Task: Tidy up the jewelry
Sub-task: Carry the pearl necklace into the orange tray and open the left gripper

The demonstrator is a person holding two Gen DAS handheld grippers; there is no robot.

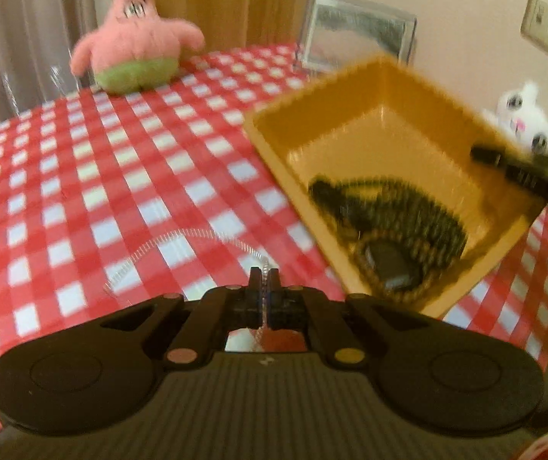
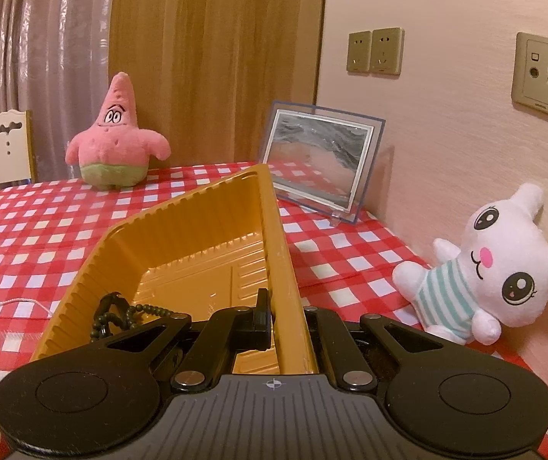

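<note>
A table covered in a red-and-white checked plastic cloth (image 1: 82, 176) fills both wrist views. In the left wrist view, the left gripper (image 1: 263, 281) has its two black fingers pressed together on a thin, pale silvery chain (image 1: 182, 235); the chain runs up between the fingers, then arcs away to the left in a loose curve whose far end lies on the cloth, so its long axis runs roughly left to right across the picture (this view is blurred, so the links cannot be made out). Just to the right sits a mustard-yellow, ribbed plastic rectangular tray (image 1: 381, 88), tilted so one long side is raised. Inside it, at the near low end, lies a dark beaded necklace (image 1: 400, 211) heaped in loops around a dark flat pendant. In the right wrist view, the right gripper (image 2: 287, 316) is clamped on the tray's near long wall, one finger inside and one outside, holding the tray (image 2: 197, 226) tipped; its long axis points away toward the back of the table. The dark beads (image 2: 120, 316) show at the tray's low left corner, and the pale chain (image 2: 17, 304) lies on the cloth left of the tray. At the back stand a pink star-shaped plush toy (image 2: 115, 138) and a clear-framed picture (image 2: 320, 157); a white plush animal in a striped shirt (image 2: 500, 264) leans against the wall at right.
</note>
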